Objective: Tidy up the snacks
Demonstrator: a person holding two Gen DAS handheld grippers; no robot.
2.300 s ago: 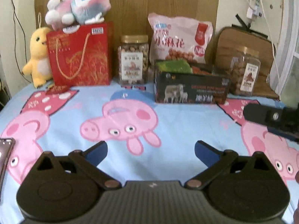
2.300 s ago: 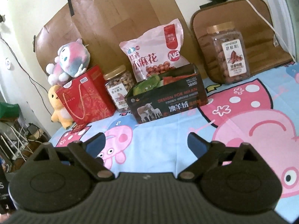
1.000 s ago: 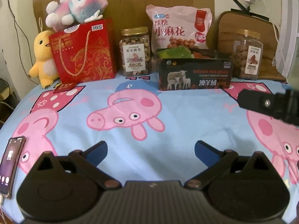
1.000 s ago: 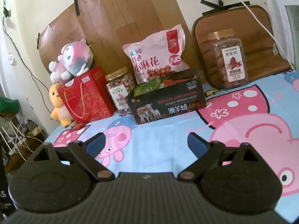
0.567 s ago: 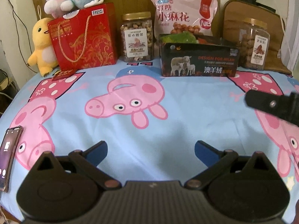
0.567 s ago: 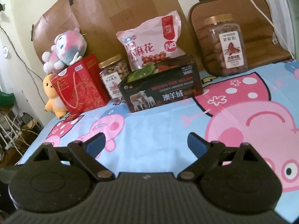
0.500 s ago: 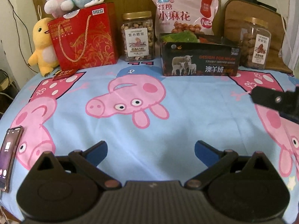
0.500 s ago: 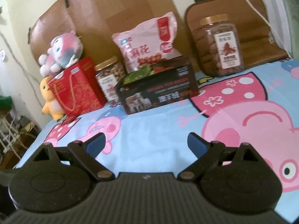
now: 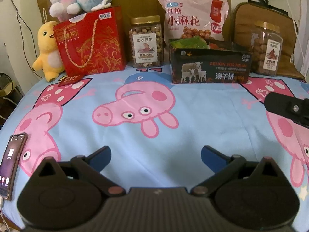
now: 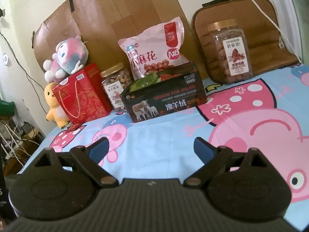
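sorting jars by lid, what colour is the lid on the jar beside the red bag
Gold lid; clearest in the left wrist view.

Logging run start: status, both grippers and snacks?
Left gripper open, empty. Right gripper open, empty. Snacks untouched along back by black box. Nothing blocking.

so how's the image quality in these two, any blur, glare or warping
Left wrist view: sharp mid-frame, black box print legible, fisheye bends the sheet edges, right jar dim. Right wrist view: tilted, softer, bright daylight washes the window edge; snack bag text still readable.
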